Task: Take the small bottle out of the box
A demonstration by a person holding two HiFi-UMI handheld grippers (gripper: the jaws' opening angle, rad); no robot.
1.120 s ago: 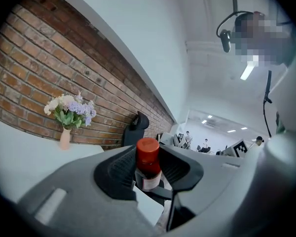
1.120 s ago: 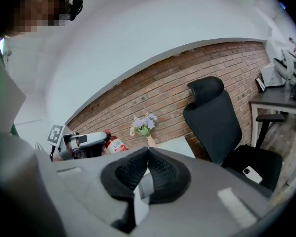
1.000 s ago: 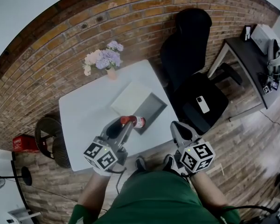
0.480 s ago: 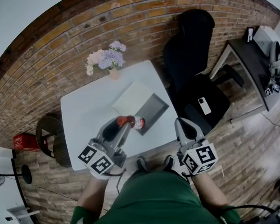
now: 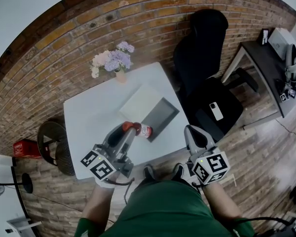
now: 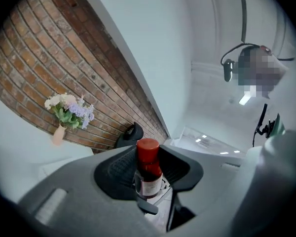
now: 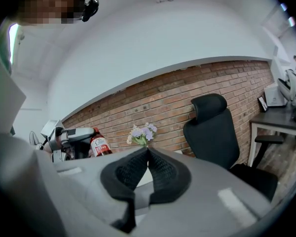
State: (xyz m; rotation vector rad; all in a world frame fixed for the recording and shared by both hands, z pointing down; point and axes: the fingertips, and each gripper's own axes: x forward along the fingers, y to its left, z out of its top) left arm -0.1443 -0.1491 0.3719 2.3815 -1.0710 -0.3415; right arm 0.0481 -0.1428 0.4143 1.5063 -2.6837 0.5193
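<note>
Clamping the small bottle (image 5: 142, 129), left gripper (image 5: 130, 129) hangs over the box (image 5: 163, 111) near rim; right gripper (image 5: 193, 132) clenched.

Room has a red-brown brick wall (image 5: 138, 14) behind a white square tabletop (image 5: 86, 115), with a small vase of pale purple flowers (image 5: 113, 63) at the tabletop's far edge. A black high-back office chair (image 5: 200, 53) sits just off the right edge, with a white phone (image 5: 215, 111) lying on its seat. The floor is brown planks (image 5: 266, 152). There's a dark desk (image 5: 264, 65) further right, plus a red crate (image 5: 22, 149) and a round dark basket-like thing (image 5: 52, 142) on the left.
</note>
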